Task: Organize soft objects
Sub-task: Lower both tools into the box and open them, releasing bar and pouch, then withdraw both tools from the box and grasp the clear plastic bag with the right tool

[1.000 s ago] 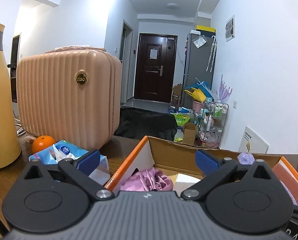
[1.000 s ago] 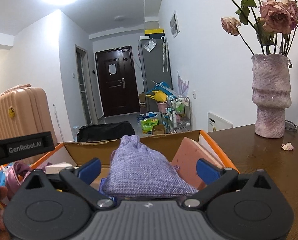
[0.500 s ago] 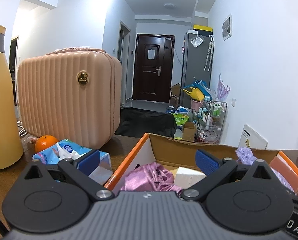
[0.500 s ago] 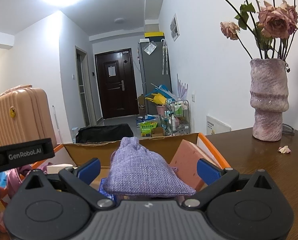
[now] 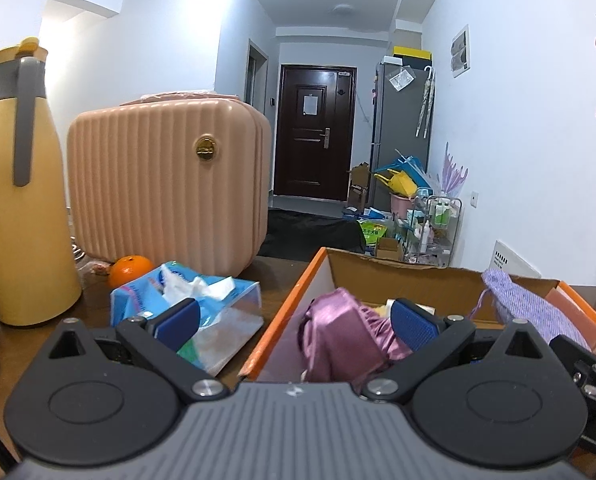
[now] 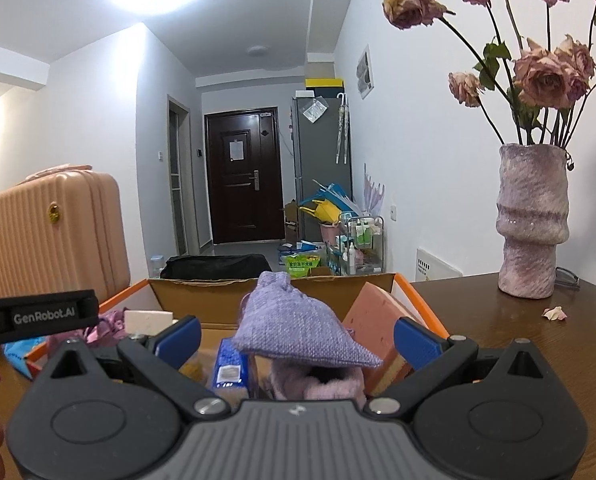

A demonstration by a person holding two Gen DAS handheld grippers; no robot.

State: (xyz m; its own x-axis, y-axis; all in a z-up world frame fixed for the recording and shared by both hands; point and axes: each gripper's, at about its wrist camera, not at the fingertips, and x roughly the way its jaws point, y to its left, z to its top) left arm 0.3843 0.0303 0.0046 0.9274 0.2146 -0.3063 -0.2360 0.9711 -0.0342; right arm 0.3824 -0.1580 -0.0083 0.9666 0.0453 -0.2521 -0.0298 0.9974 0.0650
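lilac woven drawstring pouch [image 6: 298,330]: plump, cinched top, atop orange-rimmed cardboard box [image 6: 421,312] contents | crumpled shiny purple cloth [image 5: 343,336]: inside box | left tongs [image 5: 294,322]: spread, empty | right tongs [image 6: 296,334]: spread, empty

On your left a yellow thermos jug [image 5: 16,200] with a grey handle stands on the brown table [image 6: 509,344]. Just right of it sits a ribbed pink suitcase [image 5: 166,184], with an orange [image 5: 129,270] near its base. A blue pack of tissues [image 5: 186,312] lies nearer to you. At the far right you have a mottled pink vase [image 6: 531,220] of dried roses [image 6: 541,72], a fallen petal [image 6: 554,313] beside it. Far down the hallway you see a dark door [image 5: 313,132] and a grey fridge [image 5: 401,128].
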